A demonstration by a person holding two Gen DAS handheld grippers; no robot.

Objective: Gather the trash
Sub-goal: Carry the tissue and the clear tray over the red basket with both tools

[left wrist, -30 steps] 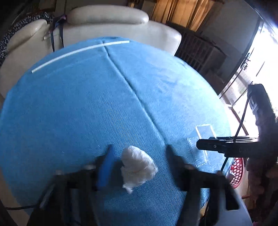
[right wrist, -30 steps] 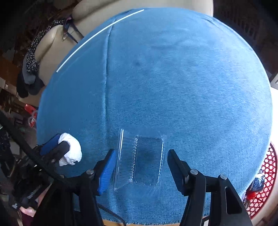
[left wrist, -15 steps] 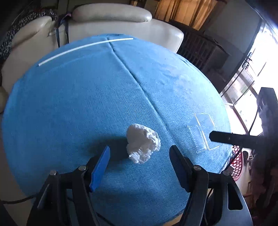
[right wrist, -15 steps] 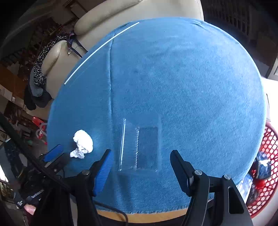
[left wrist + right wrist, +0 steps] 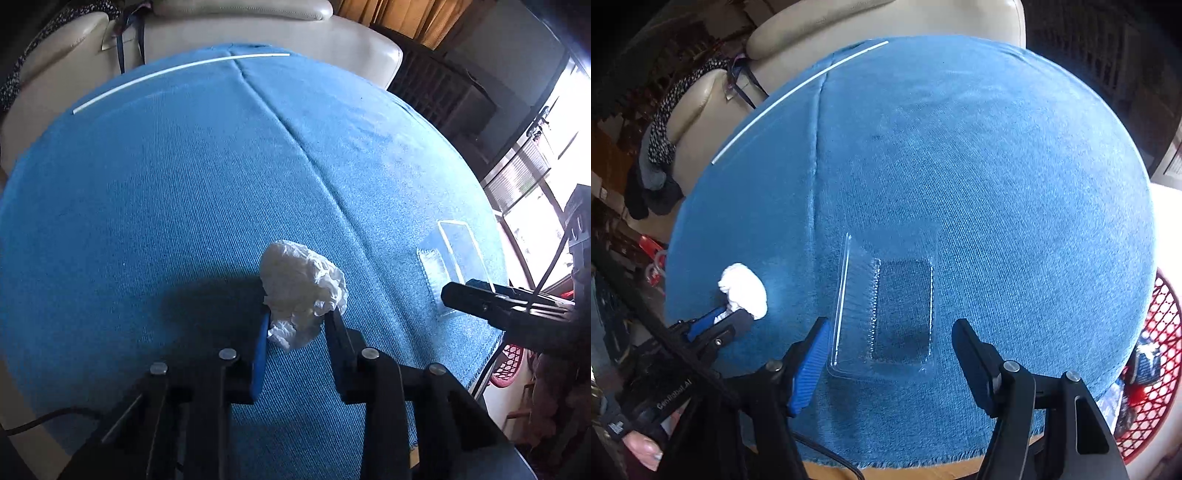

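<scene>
The left gripper [image 5: 297,325] is closing its jaws on the crumpled tissue [image 5: 301,284] lying on the blue cloth [image 5: 184,206], so the soft wad may be slipping out. The right gripper [image 5: 890,343] is narrowing its spread jaws around the clear plastic tray [image 5: 886,306], not touching it; the thin edge may be skidding away.

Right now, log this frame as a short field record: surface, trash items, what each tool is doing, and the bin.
surface: blue cloth over a table, cream sofa behind
item 1: crumpled white tissue, between the left tool pads
left tool: jaws closing, pads pressing the tissue
item 2: clear plastic tray, flat on the cloth near its front edge
right tool: straddles the tray, jaws closing, pads not touching it
item 3: long white straw at the far edge
bin: red mesh basket beside the table, some trash inside
</scene>
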